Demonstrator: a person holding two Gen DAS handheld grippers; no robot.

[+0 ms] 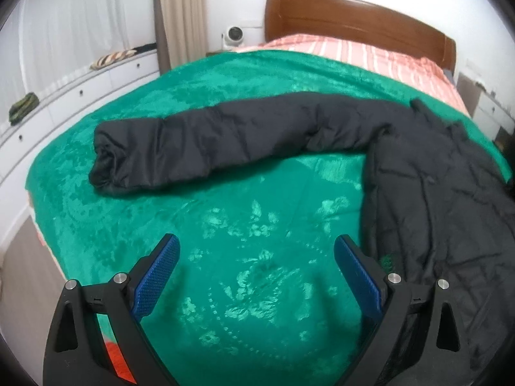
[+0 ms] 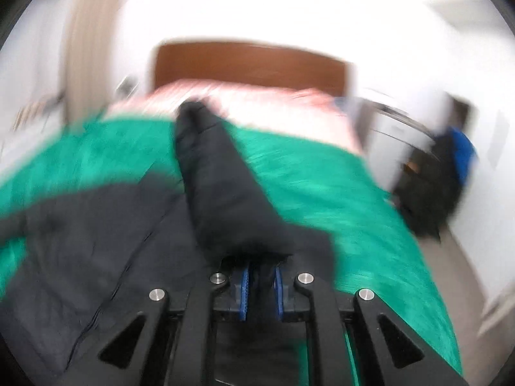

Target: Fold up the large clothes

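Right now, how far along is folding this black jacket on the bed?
Early. Done: the black jacket is laid out on the green blanket. In hand: the right gripper is shut on the jacket's fabric; the left gripper is open and empty. Left: one sleeve lies stretched out, unfolded, and the body is unfolded too.

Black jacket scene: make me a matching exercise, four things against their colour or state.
Things:
1. left claw
2. right claw
3. blanket
4. jacket sleeve

States:
A. green, spread over the bed
B. open, holding nothing
C. stretched out flat on the blanket, cuff pointing left
D. shut on black jacket fabric

Pairs: 1-B, 2-D, 3-A, 4-C
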